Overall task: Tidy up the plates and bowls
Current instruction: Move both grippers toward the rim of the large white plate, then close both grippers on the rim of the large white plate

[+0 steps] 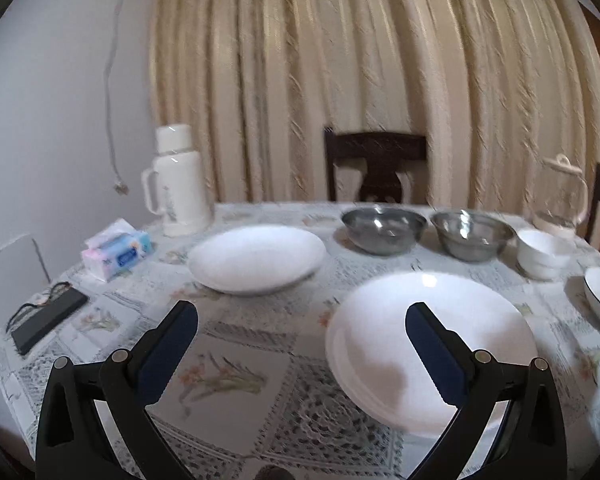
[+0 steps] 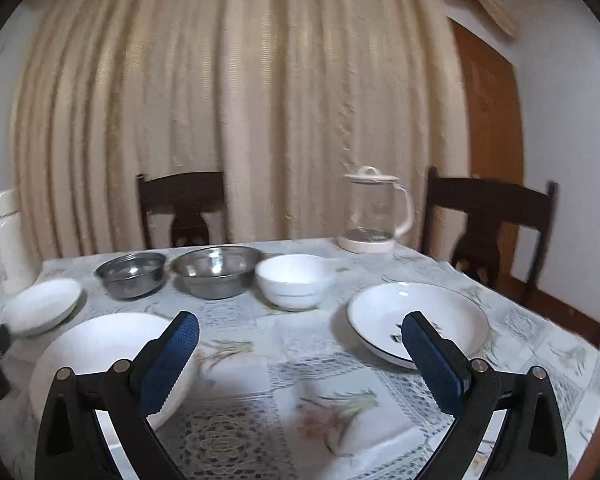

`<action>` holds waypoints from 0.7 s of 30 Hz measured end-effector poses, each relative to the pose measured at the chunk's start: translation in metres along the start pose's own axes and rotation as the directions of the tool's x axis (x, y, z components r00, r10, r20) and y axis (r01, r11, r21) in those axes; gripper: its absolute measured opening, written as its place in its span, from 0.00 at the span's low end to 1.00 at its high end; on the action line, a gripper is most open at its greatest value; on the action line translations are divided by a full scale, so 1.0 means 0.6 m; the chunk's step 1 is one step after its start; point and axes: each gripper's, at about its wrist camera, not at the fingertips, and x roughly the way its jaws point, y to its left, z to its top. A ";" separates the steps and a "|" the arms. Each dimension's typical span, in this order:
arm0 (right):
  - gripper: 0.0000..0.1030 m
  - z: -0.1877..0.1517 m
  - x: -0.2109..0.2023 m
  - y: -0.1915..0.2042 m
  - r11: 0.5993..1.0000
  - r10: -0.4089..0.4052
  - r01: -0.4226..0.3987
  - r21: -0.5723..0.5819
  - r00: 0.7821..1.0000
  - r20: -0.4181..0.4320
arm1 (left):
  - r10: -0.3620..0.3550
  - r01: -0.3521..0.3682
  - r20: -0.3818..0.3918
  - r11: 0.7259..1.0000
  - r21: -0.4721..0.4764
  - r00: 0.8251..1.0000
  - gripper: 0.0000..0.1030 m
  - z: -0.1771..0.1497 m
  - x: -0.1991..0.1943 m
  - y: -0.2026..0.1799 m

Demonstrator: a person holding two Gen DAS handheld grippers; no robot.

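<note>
On the patterned tablecloth lie a near white plate, a far white plate, a dark-rimmed plate, two steel bowls and a white bowl. My left gripper is open and empty, above the table left of the near plate. My right gripper is open and empty, between the near plate and the dark-rimmed plate.
A white thermos, tissue pack and black device with cable stand at the left. A glass kettle stands at the back right. Dark chairs stand behind the table.
</note>
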 end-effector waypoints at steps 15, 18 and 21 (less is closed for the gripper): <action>1.00 -0.005 0.036 -0.014 0.990 0.135 -0.127 0.066 0.982 -0.132 | -0.111 0.092 -0.208 0.991 -0.099 0.972 1.00 -0.013 0.059 0.020; 1.00 -0.008 0.048 -0.008 0.982 0.185 -0.175 0.068 0.966 -0.182 | -0.123 0.103 -0.228 0.990 -0.097 0.966 1.00 -0.015 0.065 0.019; 1.00 -0.015 0.073 -0.005 0.965 0.260 -0.238 0.109 0.926 -0.274 | -0.138 0.119 -0.259 0.989 -0.089 0.956 1.00 -0.016 0.075 0.015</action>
